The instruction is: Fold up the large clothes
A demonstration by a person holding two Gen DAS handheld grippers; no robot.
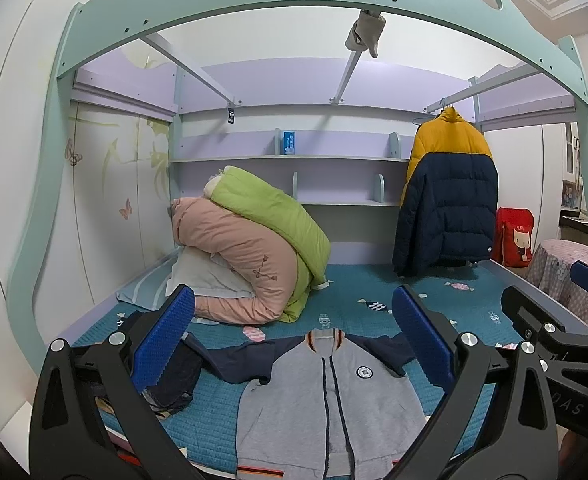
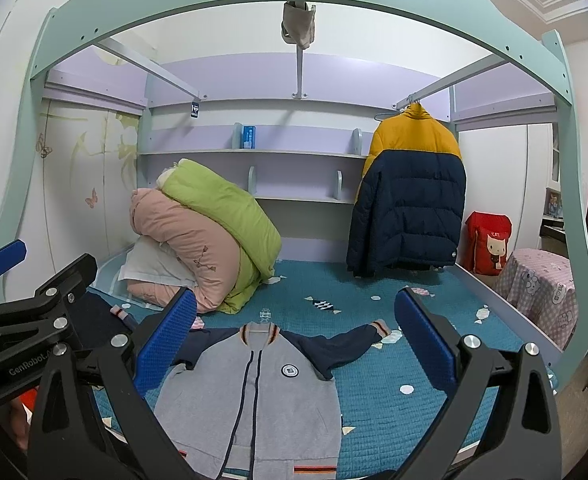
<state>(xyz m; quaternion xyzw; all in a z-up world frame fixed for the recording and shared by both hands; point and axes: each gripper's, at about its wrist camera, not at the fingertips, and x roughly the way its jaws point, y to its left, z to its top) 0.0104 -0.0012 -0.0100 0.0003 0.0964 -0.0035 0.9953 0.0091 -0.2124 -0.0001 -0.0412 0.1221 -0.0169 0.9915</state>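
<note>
A grey zip-up jacket (image 1: 330, 404) with navy sleeves lies flat, front up, on the teal bed cover (image 1: 354, 284). It also shows in the right wrist view (image 2: 253, 396), with its right sleeve (image 2: 354, 340) spread out. My left gripper (image 1: 294, 332) is open and empty, held above the jacket's collar. My right gripper (image 2: 296, 332) is open and empty, held above the jacket too. Each gripper shows at the edge of the other's view.
A pile of pink and green quilts (image 1: 249, 248) sits at the back left of the bed. A yellow and navy puffer coat (image 1: 446, 196) hangs at the back right. Dark clothes (image 1: 177, 380) lie left of the jacket. A red bag (image 2: 488, 244) and a covered stool (image 2: 542, 292) stand right of the bed.
</note>
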